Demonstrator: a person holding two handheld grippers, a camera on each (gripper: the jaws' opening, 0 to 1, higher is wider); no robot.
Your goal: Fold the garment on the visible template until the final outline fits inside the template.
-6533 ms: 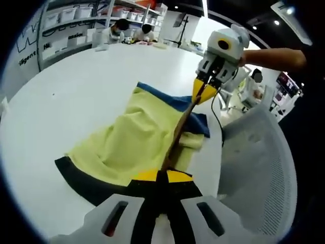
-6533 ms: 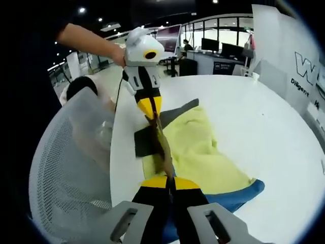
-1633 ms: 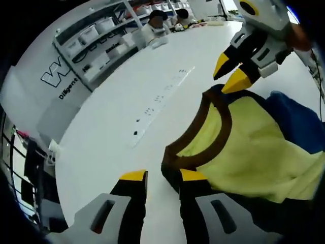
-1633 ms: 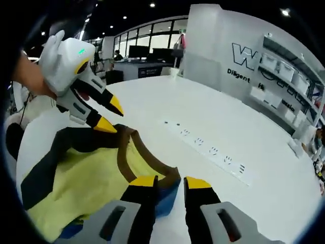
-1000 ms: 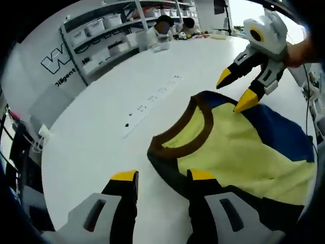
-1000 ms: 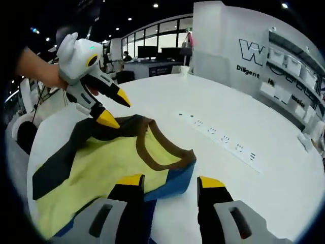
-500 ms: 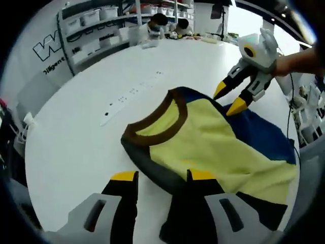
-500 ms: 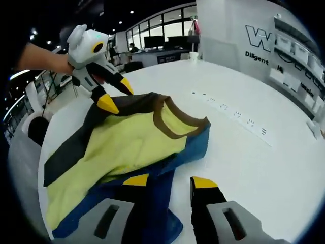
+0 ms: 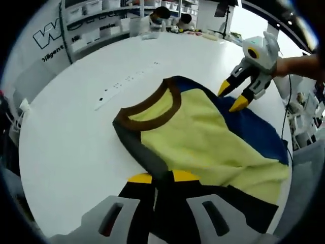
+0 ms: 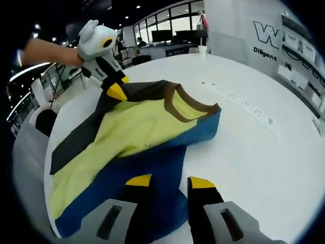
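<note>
A yellow shirt (image 9: 203,137) with a brown collar (image 9: 152,109) lies flat on the white table (image 9: 66,142). One side is dark grey (image 9: 137,147), the other blue (image 9: 254,127). My left gripper (image 9: 162,177) has its jaws drawn in on the dark sleeve edge. In the right gripper view that left gripper (image 10: 118,86) pinches the dark side (image 10: 86,132) of the shirt (image 10: 137,132). My right gripper (image 10: 169,181) stands open over the blue fabric (image 10: 147,193). From the left gripper view the right gripper (image 9: 231,96) shows both tips apart above the blue side.
A strip of sockets (image 9: 127,84) runs across the table beyond the collar, and the strip (image 10: 244,109) lies right of the shirt. People sit at the far table edge (image 9: 162,15) before shelves of bins. A mesh chair (image 10: 40,122) stands beside the table.
My left gripper's jaws have closed in on the dark sleeve. Both cameras have pulled back along the shirt toward its lower part. The right gripper stays open.
</note>
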